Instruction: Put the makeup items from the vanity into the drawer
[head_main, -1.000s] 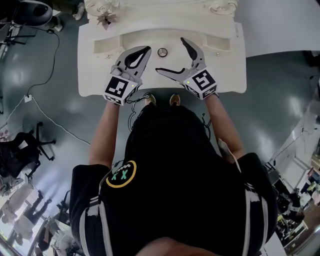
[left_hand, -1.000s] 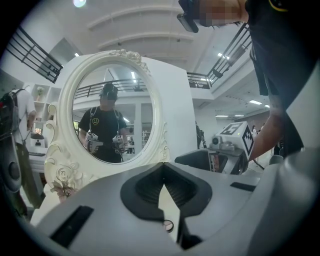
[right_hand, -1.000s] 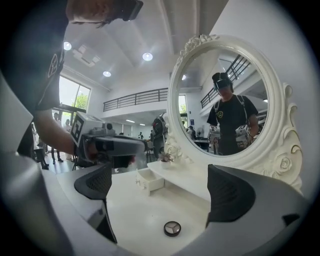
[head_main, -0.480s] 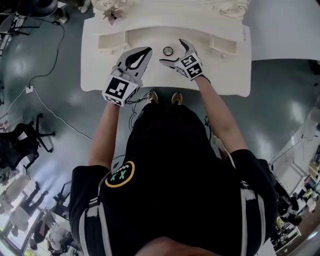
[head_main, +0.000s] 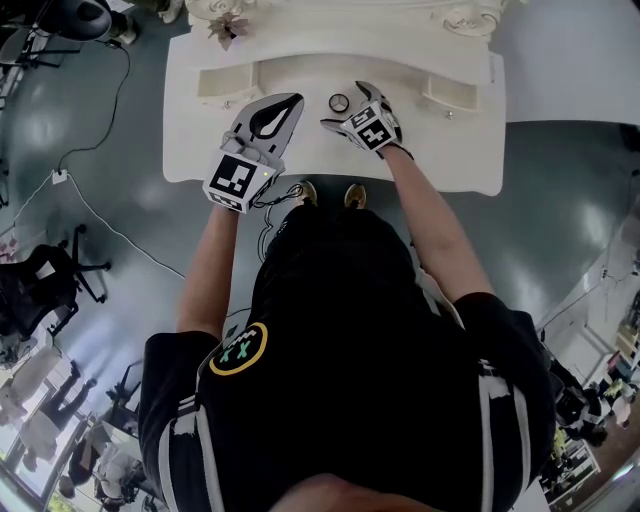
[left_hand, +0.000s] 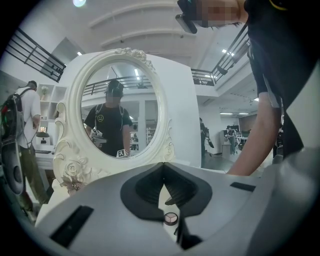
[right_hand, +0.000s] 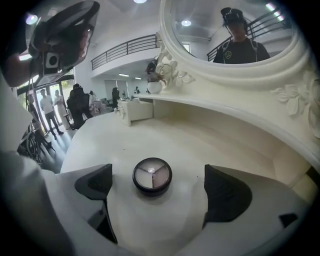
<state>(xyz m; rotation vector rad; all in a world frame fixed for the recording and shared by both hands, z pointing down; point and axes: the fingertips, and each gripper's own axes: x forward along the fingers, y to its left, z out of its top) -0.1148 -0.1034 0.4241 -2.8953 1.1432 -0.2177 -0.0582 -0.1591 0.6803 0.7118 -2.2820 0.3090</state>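
Worktop: white vanity top (head_main: 450, 150), seen whole only in the head view, reaching from 10 to 2 o'clock ahead of the person.
Mirror: oval glass in a carved white frame (left_hand: 117, 117) fills the left gripper view and reflects the person. The right gripper view catches only its lower rim (right_hand: 240, 30). The head view shows just the carved crest at 12 o'clock.
Person: dark shirt (head_main: 350, 330), both forearms stretched over the worktop's near edge.
Left tongs: (head_main: 293, 100) tips pressed together with nothing between them (left_hand: 162, 167), held over the worktop and aimed toward 1 o'clock.
Right tongs: (head_main: 343, 104) spread wide (right_hand: 160, 187), one jaw at 9 and one at 3 o'clock of the compact, neither touching it.
Compact: small round black case (head_main: 339, 102) flat on the worktop, at 3 o'clock of the left tongs' tip. Only the right gripper view shows its three-part pan (right_hand: 152, 175).
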